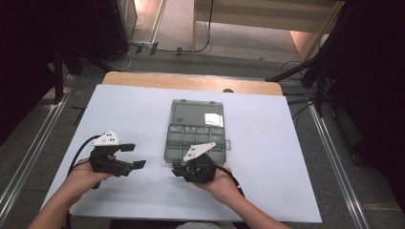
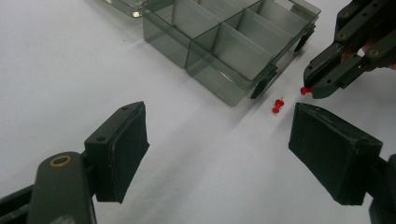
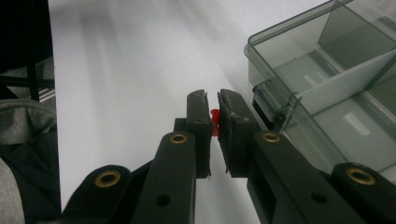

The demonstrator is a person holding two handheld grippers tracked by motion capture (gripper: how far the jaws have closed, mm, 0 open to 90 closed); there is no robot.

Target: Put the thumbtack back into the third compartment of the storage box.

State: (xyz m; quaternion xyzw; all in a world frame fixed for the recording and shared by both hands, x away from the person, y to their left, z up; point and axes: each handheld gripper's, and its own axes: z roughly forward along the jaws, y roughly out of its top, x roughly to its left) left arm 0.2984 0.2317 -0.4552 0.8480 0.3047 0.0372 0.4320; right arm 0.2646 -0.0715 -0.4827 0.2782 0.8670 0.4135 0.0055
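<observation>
Pushpin (image 3: 214, 122) between right claw (image 3: 212, 109) pads

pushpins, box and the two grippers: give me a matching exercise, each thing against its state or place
Things:
1. right gripper
2. left gripper
3. loose red pushpin
4. compartment box

States:
a. lid swung open
b. lying on the white table sheet
c. jaws shut on a red pushpin
d. jaws wide apart, nothing between them

Pairs: 1-c, 2-d, 3-b, 4-a
</observation>
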